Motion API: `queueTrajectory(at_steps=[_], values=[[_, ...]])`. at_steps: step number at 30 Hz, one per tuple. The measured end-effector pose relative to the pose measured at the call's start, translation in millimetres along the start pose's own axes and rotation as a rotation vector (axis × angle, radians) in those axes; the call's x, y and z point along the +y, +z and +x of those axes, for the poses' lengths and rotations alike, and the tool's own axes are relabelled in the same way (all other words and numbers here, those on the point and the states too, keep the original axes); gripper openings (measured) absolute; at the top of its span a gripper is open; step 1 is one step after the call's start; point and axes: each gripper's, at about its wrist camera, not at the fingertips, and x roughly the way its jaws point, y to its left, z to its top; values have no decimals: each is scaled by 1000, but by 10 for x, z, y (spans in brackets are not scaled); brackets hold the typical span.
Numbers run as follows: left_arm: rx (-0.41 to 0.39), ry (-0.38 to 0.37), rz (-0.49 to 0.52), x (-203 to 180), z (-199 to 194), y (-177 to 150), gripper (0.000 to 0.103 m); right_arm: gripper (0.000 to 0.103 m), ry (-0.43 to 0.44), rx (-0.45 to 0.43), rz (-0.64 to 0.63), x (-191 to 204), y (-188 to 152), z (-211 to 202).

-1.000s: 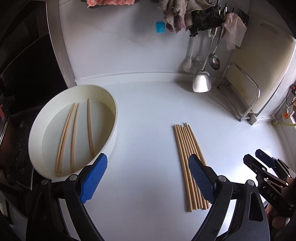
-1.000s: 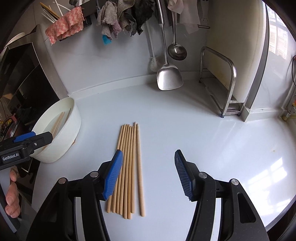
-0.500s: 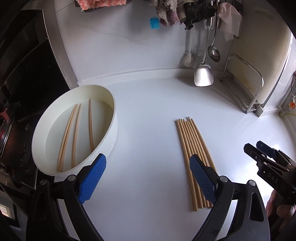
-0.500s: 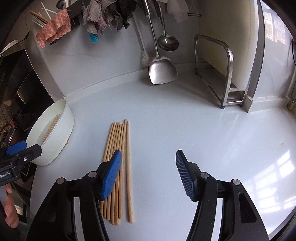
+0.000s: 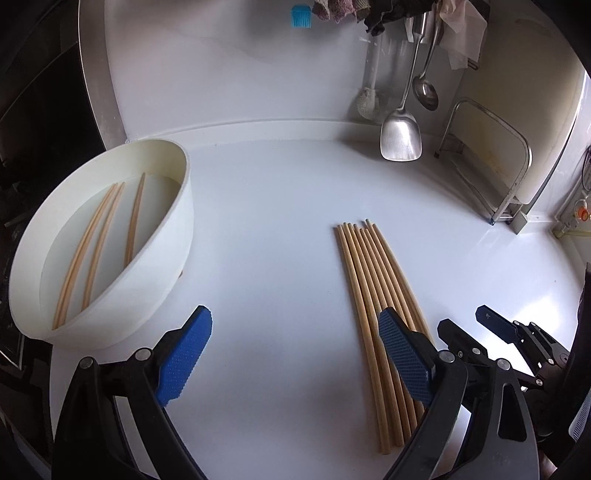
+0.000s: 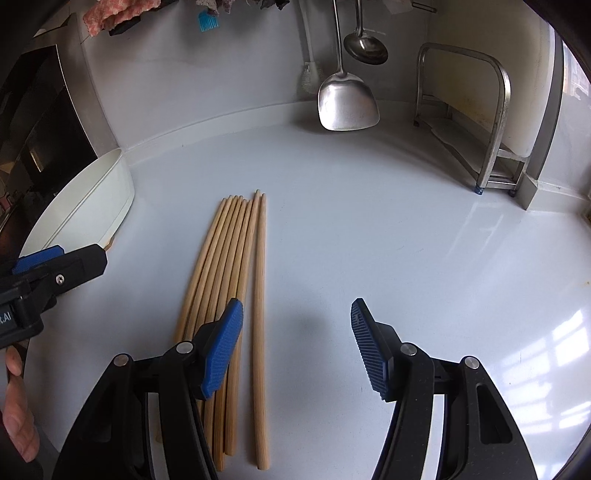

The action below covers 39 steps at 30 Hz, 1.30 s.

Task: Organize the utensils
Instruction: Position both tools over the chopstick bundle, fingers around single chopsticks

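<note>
Several wooden chopsticks lie side by side in a bundle on the white counter. A white round basin stands to their left, with three more chopsticks lying inside. My left gripper hovers open over bare counter between basin and bundle, its right finger over the bundle's near part. My right gripper is open too, its left finger over the bundle and one chopstick lying between the fingers. Neither holds anything. Each gripper shows at the edge of the other's view.
A steel spatula and a ladle hang against the back wall beside a white brush. A metal rack stands at the back right. Cloths and a blue brush hang above. A dark stove area lies left.
Both grippers have come down toward the counter, so the chopstick bundle and basin look larger and nearer. Both stay open; nothing on the counter has moved.
</note>
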Motion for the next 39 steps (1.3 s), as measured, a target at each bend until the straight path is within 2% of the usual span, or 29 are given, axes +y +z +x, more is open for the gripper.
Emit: queueTrajectory(at_steps=[22,24,29,39], values=[[90,-2,-6,-36,330,-278,90,58,-77,26,-105,98,-70,203],[103,-6,-12,-34,368,-292,90,56,-75,24,-104,93,-71,209],[109,7,-2,-65,416,-303,90,43,-75,17,-96,54,-50,210],[152,-5,-20,-81,539,-297,90,40,-52,20,-37,-145,-9,191]])
